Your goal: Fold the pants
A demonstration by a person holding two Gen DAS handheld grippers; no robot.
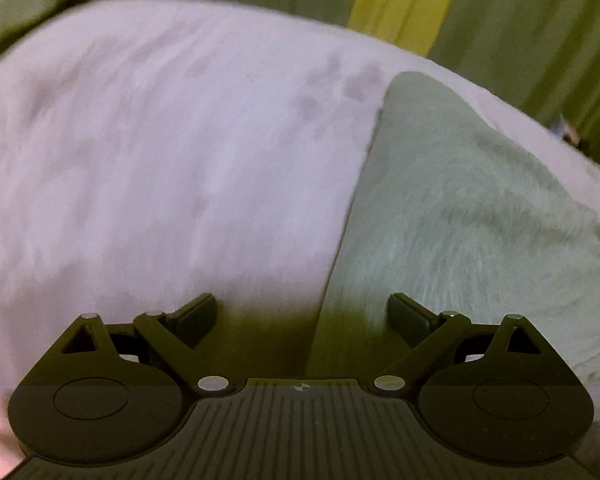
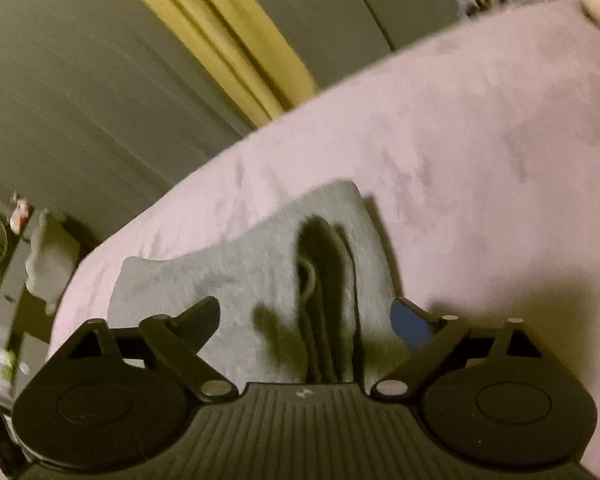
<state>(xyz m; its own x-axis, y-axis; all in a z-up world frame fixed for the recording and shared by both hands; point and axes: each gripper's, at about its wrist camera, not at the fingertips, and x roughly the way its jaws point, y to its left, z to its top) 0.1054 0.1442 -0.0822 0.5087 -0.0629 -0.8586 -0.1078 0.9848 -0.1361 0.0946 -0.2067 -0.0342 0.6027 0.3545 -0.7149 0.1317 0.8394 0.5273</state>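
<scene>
Light grey pants (image 1: 460, 208) lie on a pale pink bed sheet (image 1: 160, 140). In the left wrist view they fill the right half, with a straight edge running down toward the gripper. My left gripper (image 1: 302, 314) hovers over that edge with its jaws wide apart and nothing between them. In the right wrist view the grey pants (image 2: 228, 276) lie folded, with dark folds and a drawstring loop (image 2: 306, 276) near the middle. Above them my right gripper (image 2: 306, 320) stands open and holds nothing.
The pink sheet (image 2: 480, 160) covers a bed that drops off at its far edge. Behind it hang grey curtains (image 2: 80, 80) with a yellow strip (image 2: 228, 40). A shelf with small items (image 2: 20, 264) stands at the left of the right wrist view.
</scene>
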